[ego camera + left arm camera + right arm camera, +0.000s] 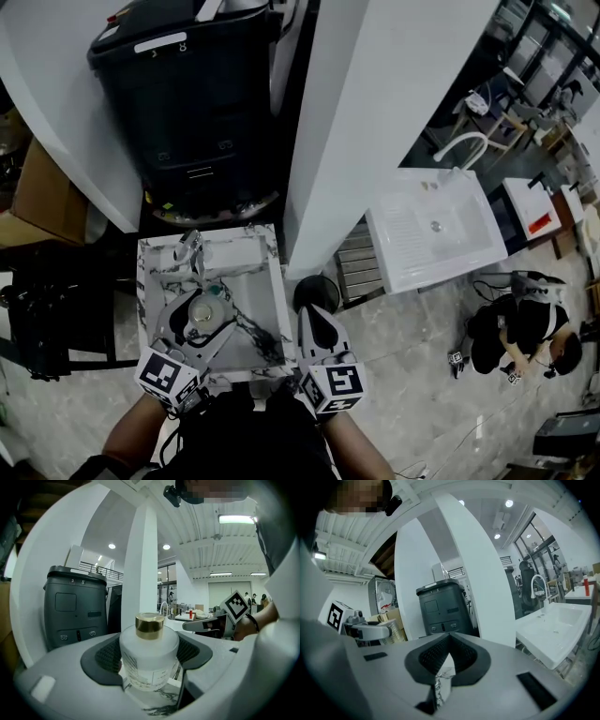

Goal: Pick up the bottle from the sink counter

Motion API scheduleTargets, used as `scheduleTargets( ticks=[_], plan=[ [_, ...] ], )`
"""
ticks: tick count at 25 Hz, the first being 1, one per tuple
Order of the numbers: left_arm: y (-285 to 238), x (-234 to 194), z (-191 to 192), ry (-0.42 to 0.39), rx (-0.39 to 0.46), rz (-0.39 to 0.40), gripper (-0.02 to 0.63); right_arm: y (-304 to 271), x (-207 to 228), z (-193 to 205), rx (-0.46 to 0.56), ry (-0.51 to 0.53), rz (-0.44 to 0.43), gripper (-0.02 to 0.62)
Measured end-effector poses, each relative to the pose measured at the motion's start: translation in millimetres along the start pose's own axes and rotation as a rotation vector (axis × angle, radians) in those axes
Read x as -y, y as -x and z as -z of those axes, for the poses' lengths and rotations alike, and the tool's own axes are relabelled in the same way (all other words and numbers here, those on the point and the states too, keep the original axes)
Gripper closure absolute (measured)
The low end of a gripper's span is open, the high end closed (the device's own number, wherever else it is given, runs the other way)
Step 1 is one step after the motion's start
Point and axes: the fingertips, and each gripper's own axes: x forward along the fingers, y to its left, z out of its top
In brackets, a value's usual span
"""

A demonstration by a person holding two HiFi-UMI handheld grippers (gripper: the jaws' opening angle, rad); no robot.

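Frosted glass, gold cap, veined stone.

Between the jaws we see a bottle (149,665) of matt frosted glass, topped by a glossy gold metallic cap (149,623). The pads (108,656) look like black dimpled rubber. The left gripper (149,651) itself is smooth matt grey plastic. Below the jaws lies a polished white marble-look counter (157,703) with dark veins, and beyond them a bin (72,613) of matt dark plastic.

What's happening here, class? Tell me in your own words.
A person stands over a small marble sink counter with a hand-held gripper in each hand. The left hand-held gripper is closed on a frosted bottle with a gold cap. Whether the bottle has left the counter cannot be told. The right hand-held gripper is shut and empty, just off the counter's right edge.
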Motion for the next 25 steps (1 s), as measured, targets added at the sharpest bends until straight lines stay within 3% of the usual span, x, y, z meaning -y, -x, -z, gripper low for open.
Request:
scheduleTargets(
  ticks=[11,16,25],
  plan=[
    [38,5,-19,-0.032,0.023,-0.026,0.268,-4,-33,-33,0.067,0.067,-0.082,0.589],
    [44,10,-20,-0.029,0.015,-0.022,0.268,-4,-38,-44,0.065,0.121,-0.08,0.588],
    [39,12,-16,-0.03,0.007,0.004,0.268,-7,-37,-45,0.082,0.121,-0.089,0.589]
  ],
)
